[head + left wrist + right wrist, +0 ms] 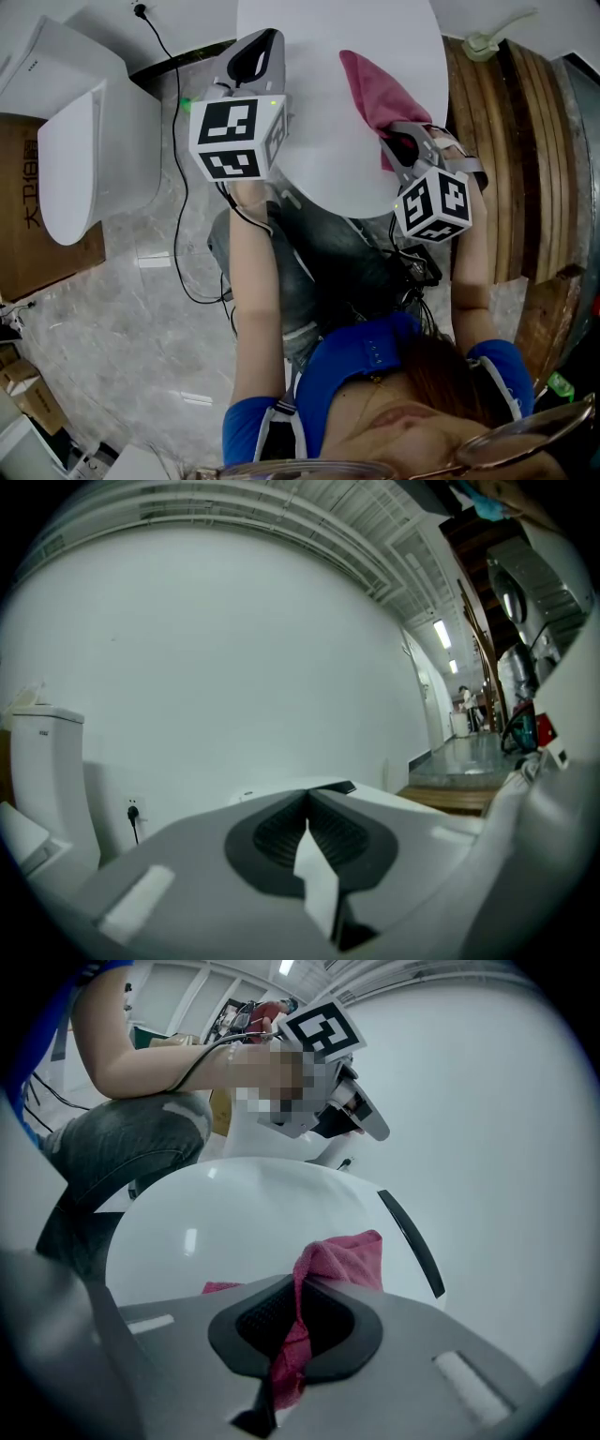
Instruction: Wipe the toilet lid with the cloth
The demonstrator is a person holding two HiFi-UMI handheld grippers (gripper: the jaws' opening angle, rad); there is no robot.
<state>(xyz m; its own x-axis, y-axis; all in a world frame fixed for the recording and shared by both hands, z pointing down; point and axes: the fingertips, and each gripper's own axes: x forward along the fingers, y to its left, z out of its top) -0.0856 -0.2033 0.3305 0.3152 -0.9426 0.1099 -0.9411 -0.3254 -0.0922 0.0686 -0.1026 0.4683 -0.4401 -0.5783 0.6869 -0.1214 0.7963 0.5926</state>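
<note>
The white oval toilet lid (319, 103) lies shut at the top centre of the head view. A pink cloth (375, 89) is spread on its right half. My right gripper (401, 142) is at the lid's right edge, shut on the cloth. In the right gripper view the cloth (342, 1260) runs from between the jaws out onto the glossy lid (234, 1222). My left gripper (262, 42) hovers at the lid's left edge, jaws shut with no cloth between them (307, 803).
A second white toilet (80, 141) stands to the left beside a cardboard box (19, 216). A black cable (176, 84) runs over the marble floor. Wooden planks (511, 141) lie to the right. The person's knees (309, 253) are below the lid.
</note>
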